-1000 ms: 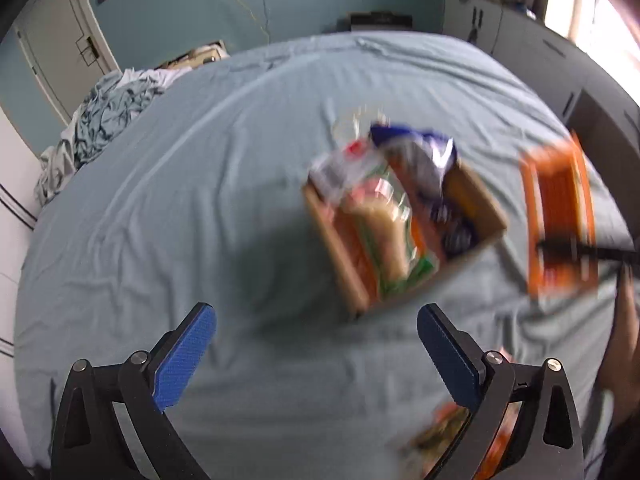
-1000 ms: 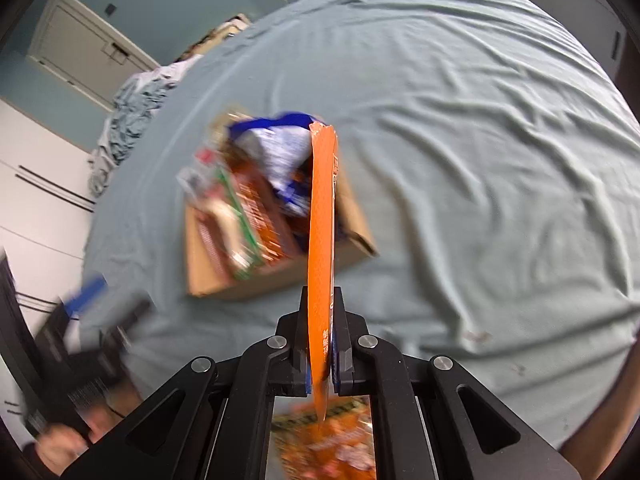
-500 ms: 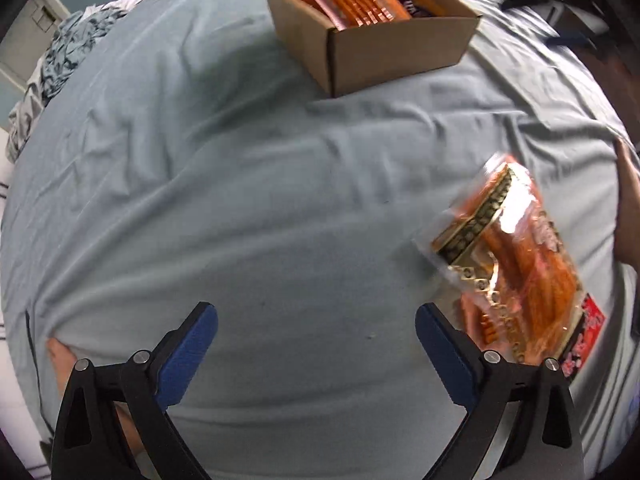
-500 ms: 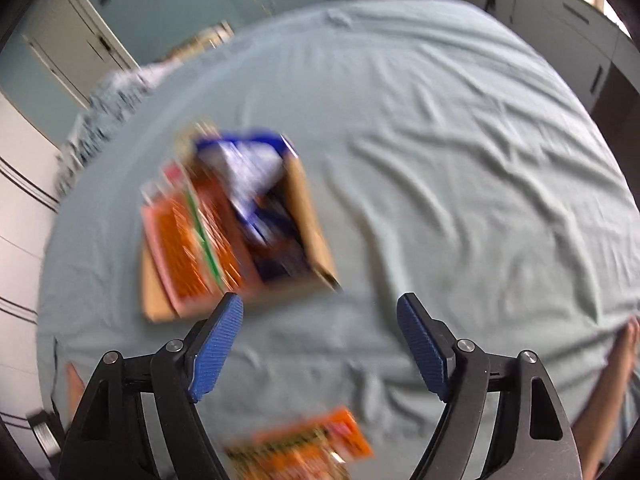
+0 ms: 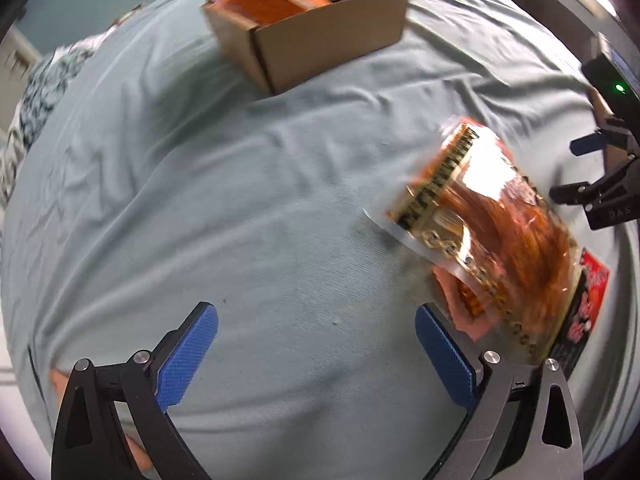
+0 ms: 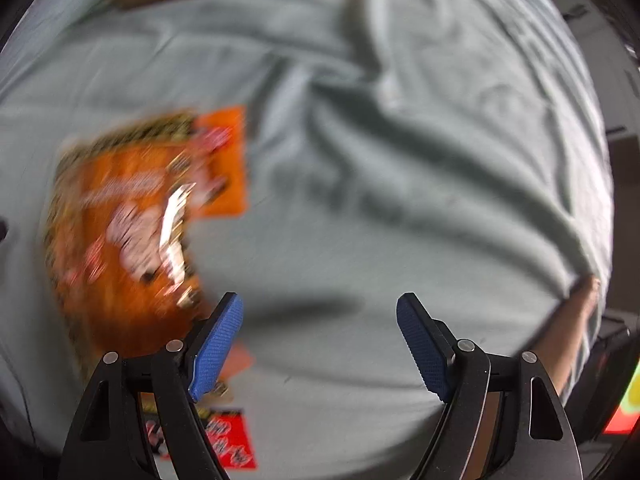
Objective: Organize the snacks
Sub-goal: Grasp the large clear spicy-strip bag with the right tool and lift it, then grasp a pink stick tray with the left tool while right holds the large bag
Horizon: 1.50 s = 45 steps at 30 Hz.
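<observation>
Both grippers are hanging over the bed (image 5: pixel 248 216) right now with nothing in them. The left gripper (image 5: pixel 316 354) is sitting with its jaws spread wide apart, blue pads facing bare sheet. The right gripper (image 6: pixel 320 344) is doing the same, jaws wide apart over the wrinkled blue-grey sheet.

The orange snack bag (image 5: pixel 496 232) is lying flat on the bed, just ahead and to the right of the left gripper, with its near end right beside the right-hand blue pad. In the right wrist view that same bag is showing up blurry on the left, partly behind that gripper's left finger.

The cardboard box (image 5: pixel 320 40) is sitting further up the bed, well apart from the loose bag, with orange packets and other snacks poking out the top.
</observation>
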Each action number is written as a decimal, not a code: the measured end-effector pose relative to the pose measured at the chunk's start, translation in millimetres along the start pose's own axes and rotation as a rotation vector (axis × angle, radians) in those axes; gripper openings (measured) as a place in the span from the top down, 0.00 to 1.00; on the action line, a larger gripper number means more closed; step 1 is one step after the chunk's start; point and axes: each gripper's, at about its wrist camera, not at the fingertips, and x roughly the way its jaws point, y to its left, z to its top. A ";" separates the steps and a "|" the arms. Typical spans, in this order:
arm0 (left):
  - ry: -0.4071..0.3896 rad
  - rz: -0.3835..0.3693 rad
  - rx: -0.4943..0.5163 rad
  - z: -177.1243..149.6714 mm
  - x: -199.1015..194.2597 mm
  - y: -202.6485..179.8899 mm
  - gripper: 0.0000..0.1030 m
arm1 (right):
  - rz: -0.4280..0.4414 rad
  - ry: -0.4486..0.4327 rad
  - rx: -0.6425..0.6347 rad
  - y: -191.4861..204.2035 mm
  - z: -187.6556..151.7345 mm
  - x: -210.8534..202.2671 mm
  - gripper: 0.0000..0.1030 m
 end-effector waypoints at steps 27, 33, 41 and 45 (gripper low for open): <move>-0.022 -0.008 -0.069 8.6 0.2 42.4 0.02 | 0.278 0.068 0.089 104.3 79.0 10.6 0.14; -0.034 -0.019 -0.047 12.5 -1.6 31.3 0.02 | 0.335 0.007 0.057 90.0 80.5 -38.4 0.78; -0.021 -0.118 0.062 15.1 0.3 -9.0 0.02 | 0.449 -0.243 0.177 11.7 78.3 -121.6 0.79; 0.000 -0.147 0.210 14.5 10.0 -49.4 0.02 | 0.463 -0.324 0.283 -32.7 70.4 -134.2 0.79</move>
